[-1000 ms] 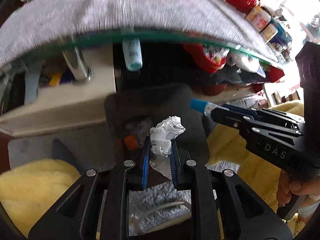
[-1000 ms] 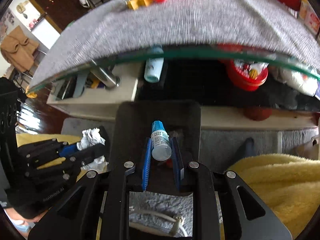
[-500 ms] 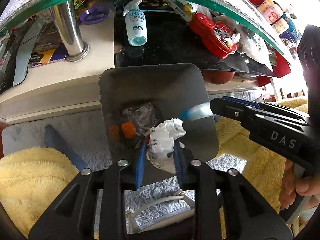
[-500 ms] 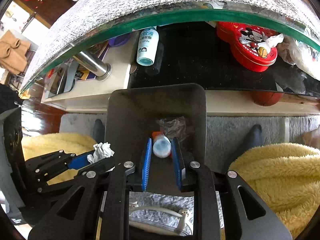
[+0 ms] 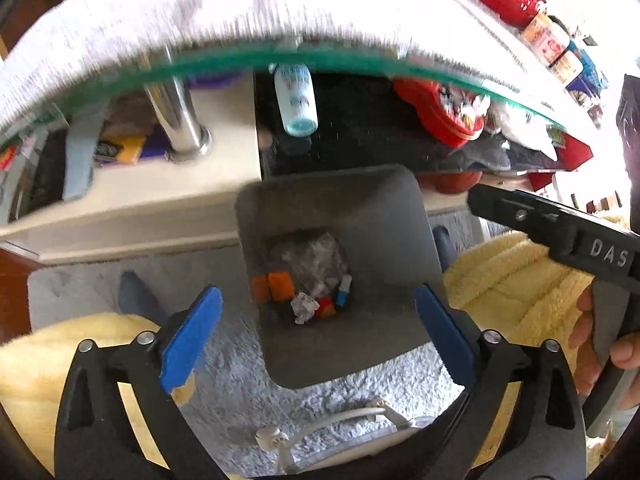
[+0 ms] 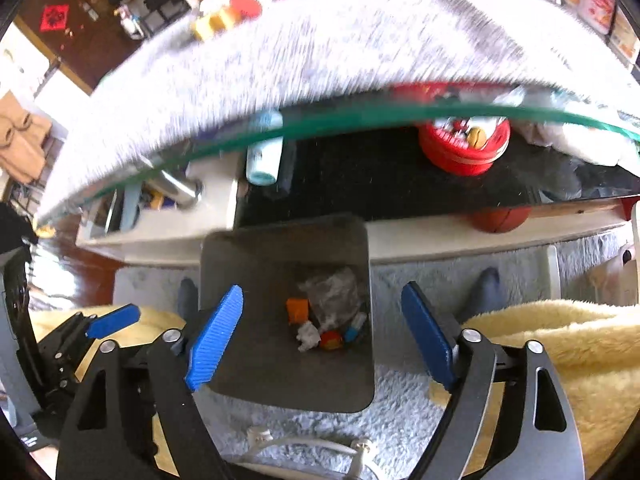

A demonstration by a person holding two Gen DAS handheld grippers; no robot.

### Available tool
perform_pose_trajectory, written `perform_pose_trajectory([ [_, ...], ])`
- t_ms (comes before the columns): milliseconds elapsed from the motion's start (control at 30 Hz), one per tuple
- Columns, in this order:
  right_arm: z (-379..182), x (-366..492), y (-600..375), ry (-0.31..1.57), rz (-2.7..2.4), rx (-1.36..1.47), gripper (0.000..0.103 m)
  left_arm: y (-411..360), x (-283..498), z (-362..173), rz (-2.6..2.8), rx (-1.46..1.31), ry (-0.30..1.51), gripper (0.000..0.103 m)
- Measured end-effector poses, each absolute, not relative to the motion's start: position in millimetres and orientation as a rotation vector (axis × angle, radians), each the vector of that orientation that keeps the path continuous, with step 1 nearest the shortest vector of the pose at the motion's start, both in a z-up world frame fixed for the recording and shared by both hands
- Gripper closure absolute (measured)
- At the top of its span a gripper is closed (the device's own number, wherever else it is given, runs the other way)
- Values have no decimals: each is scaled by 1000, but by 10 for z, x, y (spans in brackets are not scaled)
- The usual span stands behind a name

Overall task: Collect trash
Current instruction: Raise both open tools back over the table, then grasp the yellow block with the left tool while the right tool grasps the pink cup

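Trash lies in our bin (image 5: 332,208), crumpled paper (image 5: 303,307) included; left gripper (image 5: 318,336) and right gripper (image 6: 320,340) gape released, more perhaps left on the far worktop (image 6: 320,40).

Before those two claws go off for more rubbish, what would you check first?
1. Left gripper open and empty: ok.
2. Right gripper open and empty: ok.
3. Crumpled paper lying in the bin: ok.
4. Small blue-capped tube in the bin too: ok.
5. More trash on the glass table: cannot tell, the view is blurred.
6. White cable on the rug, apart from both grippers: ok.
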State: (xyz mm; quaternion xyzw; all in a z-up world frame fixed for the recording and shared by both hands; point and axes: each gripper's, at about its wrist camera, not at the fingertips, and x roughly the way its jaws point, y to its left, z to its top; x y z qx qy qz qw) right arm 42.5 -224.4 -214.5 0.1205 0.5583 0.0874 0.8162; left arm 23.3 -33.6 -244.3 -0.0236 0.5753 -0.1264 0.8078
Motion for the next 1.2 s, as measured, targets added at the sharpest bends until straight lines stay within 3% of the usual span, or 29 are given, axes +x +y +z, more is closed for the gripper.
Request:
perform_pose_trajectory([
  [500, -1409, 967, -2407, 1028, 182, 288, 13, -210, 754, -1649, -268, -74, 1066, 8],
  [867, -1283, 1737, -2182, 986, 220, 289, 13, -180, 1461, -1603, -270, -48, 1051, 9],
  [1067, -1371, 2151, -2090, 1013, 253, 305, 15, -227, 1869, -1609, -283, -34, 1036, 20],
  [1200, -1449, 2312, -2017, 1034, 274, 309, 29, -294, 2064, -1643, -315, -26, 1033, 38],
])
